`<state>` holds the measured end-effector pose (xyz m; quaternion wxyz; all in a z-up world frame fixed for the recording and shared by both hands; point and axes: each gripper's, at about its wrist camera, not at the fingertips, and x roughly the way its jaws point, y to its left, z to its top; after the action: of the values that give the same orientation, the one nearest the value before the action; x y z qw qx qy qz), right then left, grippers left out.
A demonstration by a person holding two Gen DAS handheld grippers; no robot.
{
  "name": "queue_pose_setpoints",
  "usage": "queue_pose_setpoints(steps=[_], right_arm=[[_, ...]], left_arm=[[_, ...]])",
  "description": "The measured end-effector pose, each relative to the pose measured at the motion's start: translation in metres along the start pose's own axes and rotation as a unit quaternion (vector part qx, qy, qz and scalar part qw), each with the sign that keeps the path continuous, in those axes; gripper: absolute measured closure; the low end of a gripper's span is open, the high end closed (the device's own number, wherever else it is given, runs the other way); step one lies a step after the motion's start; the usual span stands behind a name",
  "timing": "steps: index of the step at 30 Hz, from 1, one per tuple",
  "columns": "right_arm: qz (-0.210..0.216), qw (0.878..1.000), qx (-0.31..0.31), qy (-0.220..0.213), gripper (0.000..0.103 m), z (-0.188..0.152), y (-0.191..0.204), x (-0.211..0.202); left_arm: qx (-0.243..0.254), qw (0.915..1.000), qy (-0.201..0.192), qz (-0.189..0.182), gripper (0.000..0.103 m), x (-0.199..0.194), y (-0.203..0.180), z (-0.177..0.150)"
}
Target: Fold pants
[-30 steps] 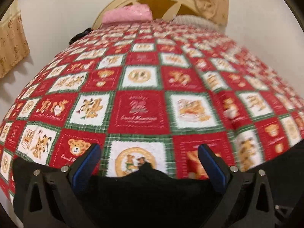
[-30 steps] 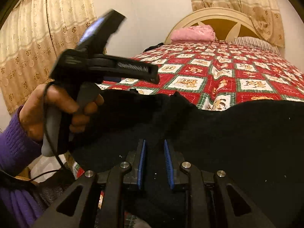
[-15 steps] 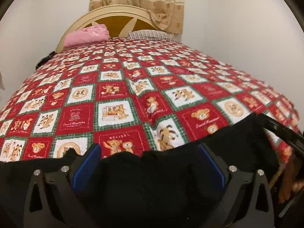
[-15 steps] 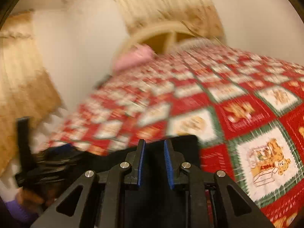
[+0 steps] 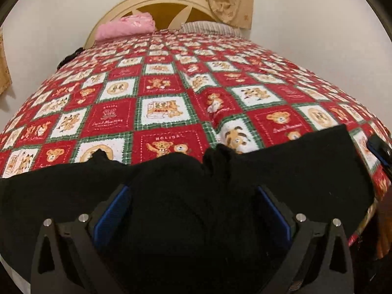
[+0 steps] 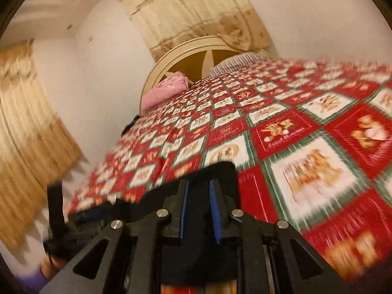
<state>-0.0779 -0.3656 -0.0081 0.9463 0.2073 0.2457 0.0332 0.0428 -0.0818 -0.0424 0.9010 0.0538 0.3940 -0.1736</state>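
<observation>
Black pants [image 5: 171, 183] lie stretched across the near edge of the bed, bunched into folds in the middle. My left gripper [image 5: 193, 208] stands wide open over that bunched part, its blue pads [image 5: 112, 210] bare, with cloth lying between the fingers. My right gripper [image 6: 198, 210] is shut on a corner of the pants [image 6: 215, 171], which sticks out past its narrow blue pads. It holds that corner just above the quilt. In the left wrist view the right gripper [image 5: 378, 150] shows at the far right end of the pants. The left gripper [image 6: 56, 208] is a dark blur in the right wrist view.
A red, white and green teddy-bear quilt [image 5: 159, 93] covers the bed. At the head lie a pink pillow [image 5: 125, 25] and a striped pillow [image 5: 210, 27] against a cream headboard [image 5: 171, 0]. Curtains [image 6: 24, 147] hang left. A purple sleeve [image 6: 41, 274] shows low left.
My right gripper swung up and to the right with the pants corner, rolling as it went. The pants now stretch wider along the bed edge. My left gripper shifted sideways and stayed open.
</observation>
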Motion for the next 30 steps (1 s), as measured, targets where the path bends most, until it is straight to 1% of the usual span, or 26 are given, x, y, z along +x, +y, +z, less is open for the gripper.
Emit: queue_pose_setpoints(steps=[2,4,5,6,7,8,13,16,20,23,26,30], right_arm=[[-0.014,0.999,-0.034,0.016,0.085,-0.016,0.009,-0.005],[-0.036,0.995,-0.076,0.05,0.085,-0.034,0.016,0.003],[-0.047,0.994,-0.082,0.061,0.084,-0.04,0.014,0.006],[-0.053,0.993,-0.083,0.062,0.084,-0.046,0.011,0.007],[-0.048,0.995,-0.07,0.048,0.084,-0.048,0.008,0.006],[-0.045,0.996,-0.059,0.047,0.084,-0.048,0.005,0.006],[-0.031,0.998,-0.032,0.05,0.084,-0.048,-0.004,0.005],[-0.036,0.998,-0.029,0.052,0.084,-0.046,-0.004,0.005],[-0.041,0.997,-0.033,0.048,0.084,-0.047,0.0,0.004],[-0.038,0.998,-0.028,0.047,0.084,-0.048,-0.001,0.002],[-0.037,0.998,-0.026,0.047,0.084,-0.047,-0.002,0.002],[-0.038,0.998,-0.027,0.044,0.084,-0.048,-0.002,0.002]], left_arm=[[0.014,0.9999,0.005,-0.002,0.0,0.003,-0.006,-0.008],[0.024,0.9996,0.016,0.004,0.0,0.011,-0.011,-0.012],[0.023,0.9996,0.015,0.006,0.0,0.013,-0.012,-0.014],[0.021,0.9997,0.011,0.005,0.0,0.012,-0.011,-0.014],[0.023,0.9997,0.011,0.005,0.0,0.012,-0.011,-0.014],[0.027,0.9996,0.01,0.005,0.0,0.013,-0.011,-0.014],[0.025,0.9996,0.008,0.009,0.0,0.009,-0.009,-0.016],[0.03,0.9994,0.011,0.014,0.0,0.002,-0.007,-0.015],[0.038,0.9983,-0.002,0.045,0.0,-0.012,0.006,-0.016],[0.026,0.9971,-0.012,0.071,0.0,-0.024,0.026,-0.019],[-0.003,0.9942,-0.023,0.105,0.0,-0.036,0.058,-0.023],[-0.051,0.9885,-0.029,0.14,0.0,-0.049,0.099,-0.03]])
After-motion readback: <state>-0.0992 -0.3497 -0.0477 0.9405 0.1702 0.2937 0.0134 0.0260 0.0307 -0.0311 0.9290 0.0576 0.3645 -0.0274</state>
